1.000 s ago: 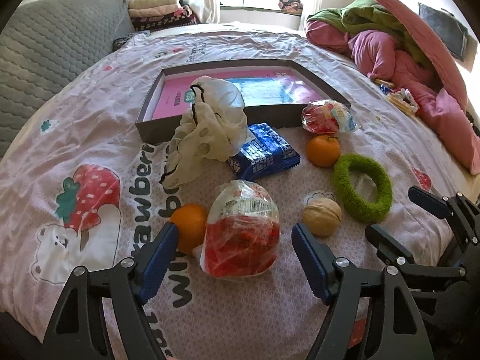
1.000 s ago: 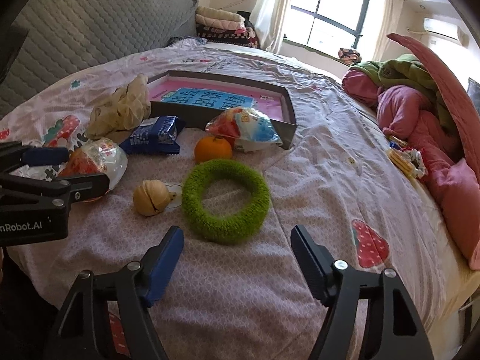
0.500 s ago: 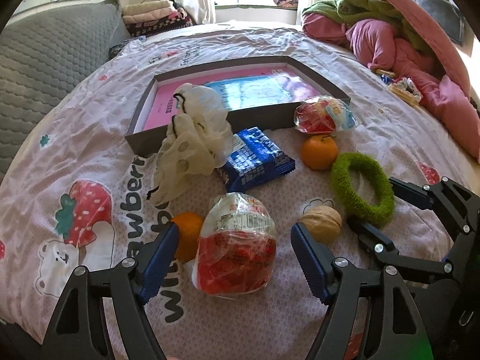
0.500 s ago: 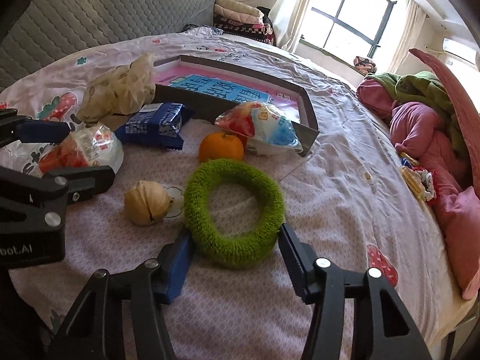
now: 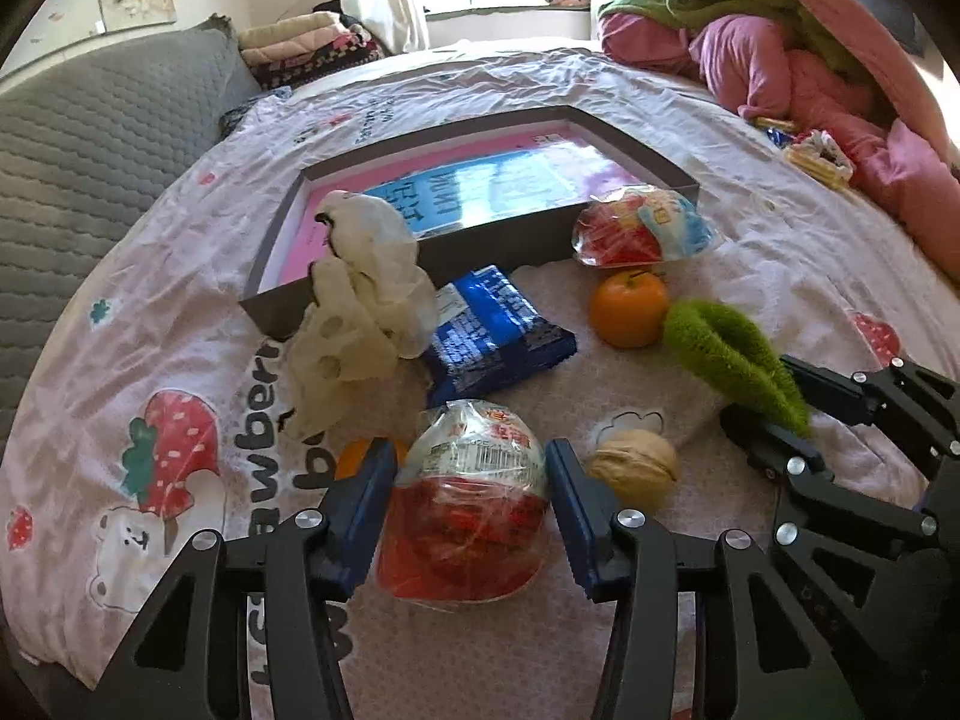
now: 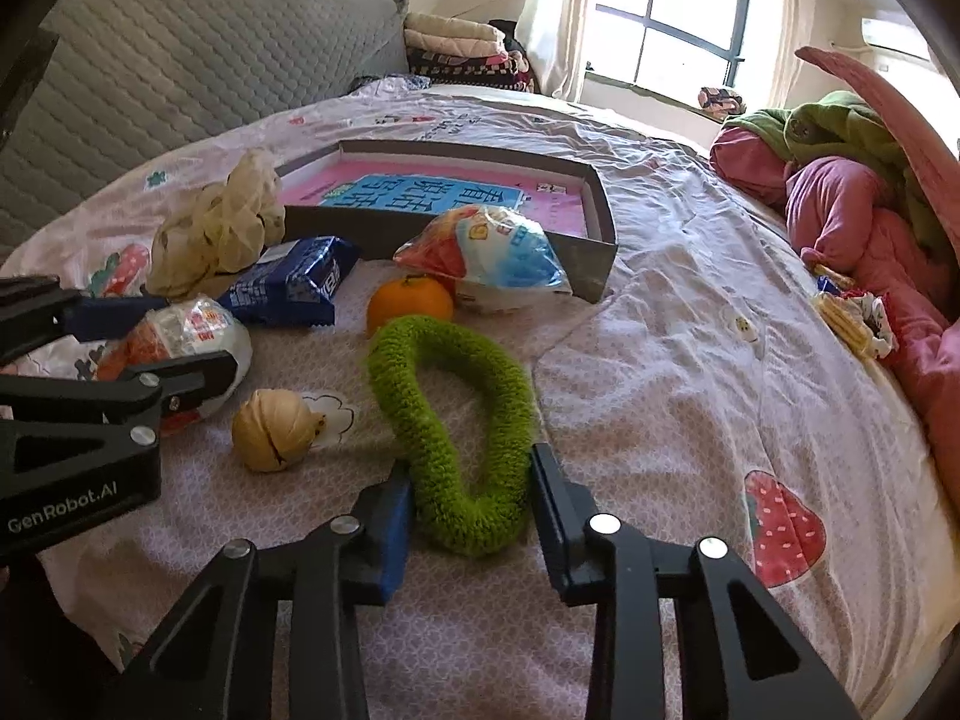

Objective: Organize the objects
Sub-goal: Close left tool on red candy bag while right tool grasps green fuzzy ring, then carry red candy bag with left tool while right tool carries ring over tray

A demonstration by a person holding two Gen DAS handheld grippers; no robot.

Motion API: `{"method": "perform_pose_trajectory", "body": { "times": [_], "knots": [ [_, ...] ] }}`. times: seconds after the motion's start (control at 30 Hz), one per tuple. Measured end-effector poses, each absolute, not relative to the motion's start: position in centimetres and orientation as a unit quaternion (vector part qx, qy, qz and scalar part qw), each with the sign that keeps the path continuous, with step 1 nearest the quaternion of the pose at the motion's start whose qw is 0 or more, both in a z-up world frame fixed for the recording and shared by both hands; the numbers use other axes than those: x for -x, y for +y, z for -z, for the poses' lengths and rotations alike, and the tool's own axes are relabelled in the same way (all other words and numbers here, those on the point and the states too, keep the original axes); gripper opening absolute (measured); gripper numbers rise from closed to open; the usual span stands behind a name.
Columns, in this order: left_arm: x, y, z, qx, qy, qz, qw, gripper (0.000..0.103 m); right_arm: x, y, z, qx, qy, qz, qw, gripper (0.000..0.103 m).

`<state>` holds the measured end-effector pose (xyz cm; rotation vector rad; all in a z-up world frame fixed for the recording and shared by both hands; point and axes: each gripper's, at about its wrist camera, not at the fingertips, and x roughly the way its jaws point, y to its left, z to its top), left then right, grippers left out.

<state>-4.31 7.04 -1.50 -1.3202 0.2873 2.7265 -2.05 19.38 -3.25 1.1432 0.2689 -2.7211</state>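
While earlier spread wide, left fingers (image 5: 471, 501) closing on snack bag (image 5: 468, 510), right fingers (image 6: 471, 510) squeezing green ring (image 6: 456, 420).

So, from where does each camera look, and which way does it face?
Left wrist: on the left tool, facing down over the bed; jaws closing on a red bag; right tool at right.
Right wrist: on the right tool, jaws closing, squeezing the green ring; left tool at left.
Shared: ring, bag, walnut, box.
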Motion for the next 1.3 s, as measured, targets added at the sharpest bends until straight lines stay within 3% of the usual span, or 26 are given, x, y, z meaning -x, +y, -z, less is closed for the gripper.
{"method": "perform_pose_trajectory", "body": {
  "times": [0.5,1.3],
  "knots": [
    [3.4,4.6,-0.3,0.412,0.001,-0.904,0.113,0.052,0.7,20.6,1.4,-0.340,0.033,0.933,0.117,0.027],
    [1.5,2.5,-4.1,0.324,-0.025,-0.938,0.118,0.052,-0.9,19.2,-2.1,-0.260,0.014,0.953,0.157,0.027]
  ]
}}
